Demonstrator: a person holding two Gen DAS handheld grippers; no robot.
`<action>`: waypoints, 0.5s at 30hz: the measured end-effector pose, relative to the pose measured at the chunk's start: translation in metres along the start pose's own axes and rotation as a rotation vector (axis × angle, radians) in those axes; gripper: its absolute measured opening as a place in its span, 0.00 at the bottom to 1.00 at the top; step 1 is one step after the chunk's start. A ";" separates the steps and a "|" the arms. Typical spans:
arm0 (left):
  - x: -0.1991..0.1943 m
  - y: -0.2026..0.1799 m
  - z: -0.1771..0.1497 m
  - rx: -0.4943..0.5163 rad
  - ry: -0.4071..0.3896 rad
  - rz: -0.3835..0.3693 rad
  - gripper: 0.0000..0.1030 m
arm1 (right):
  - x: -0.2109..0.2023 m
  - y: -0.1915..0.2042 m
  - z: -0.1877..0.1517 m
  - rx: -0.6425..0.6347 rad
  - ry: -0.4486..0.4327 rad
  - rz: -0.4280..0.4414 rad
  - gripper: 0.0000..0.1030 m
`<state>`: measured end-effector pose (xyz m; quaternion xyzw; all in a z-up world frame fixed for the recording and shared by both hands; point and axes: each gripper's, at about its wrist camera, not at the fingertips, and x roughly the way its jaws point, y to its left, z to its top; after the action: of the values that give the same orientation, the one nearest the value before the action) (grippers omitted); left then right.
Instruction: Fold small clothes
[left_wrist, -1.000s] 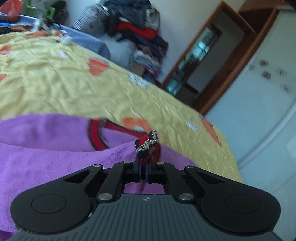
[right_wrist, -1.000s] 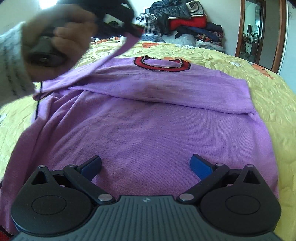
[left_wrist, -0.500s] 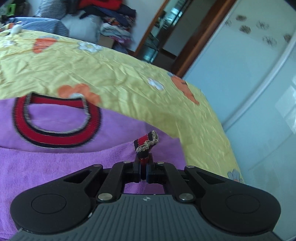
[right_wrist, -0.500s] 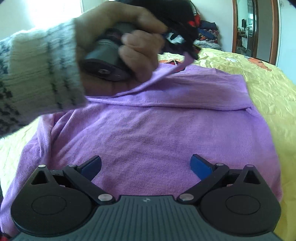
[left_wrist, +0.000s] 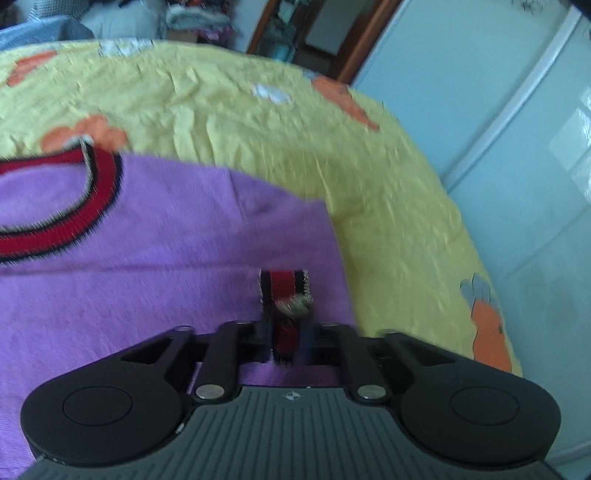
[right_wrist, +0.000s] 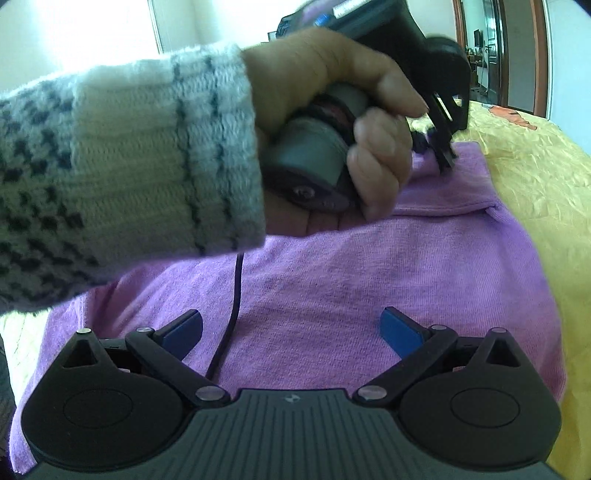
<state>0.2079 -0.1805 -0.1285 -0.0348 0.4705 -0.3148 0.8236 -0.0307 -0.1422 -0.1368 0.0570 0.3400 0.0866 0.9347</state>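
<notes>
Two tongs: left tongs (left_wrist: 286, 338) opening around the sweater's (left_wrist: 155, 291) red-striped cuff (left_wrist: 284, 291) (still between them); right tongs (right_wrist: 291, 332) spread above the sweater's body.

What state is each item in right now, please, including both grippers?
Purple sweater: flat on the bed, sleeve folded across the chest.
Sleeve cuff: between the left fingers.
Left gripper: opening, cuff still between its fingers.
Right gripper: open, empty, over the sweater.
</notes>
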 end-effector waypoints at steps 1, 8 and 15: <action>-0.006 0.003 -0.003 -0.012 -0.015 -0.021 0.35 | 0.000 0.000 0.000 0.000 0.000 0.001 1.00; -0.111 0.073 -0.029 -0.124 -0.177 -0.049 0.79 | -0.018 -0.019 -0.001 0.038 0.013 0.019 1.00; -0.182 0.190 -0.083 -0.328 -0.237 0.083 0.79 | 0.000 -0.061 0.078 -0.019 -0.001 -0.054 1.00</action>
<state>0.1692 0.0919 -0.1044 -0.1859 0.4165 -0.1933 0.8687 0.0270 -0.2057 -0.0873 0.0390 0.3399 0.0647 0.9374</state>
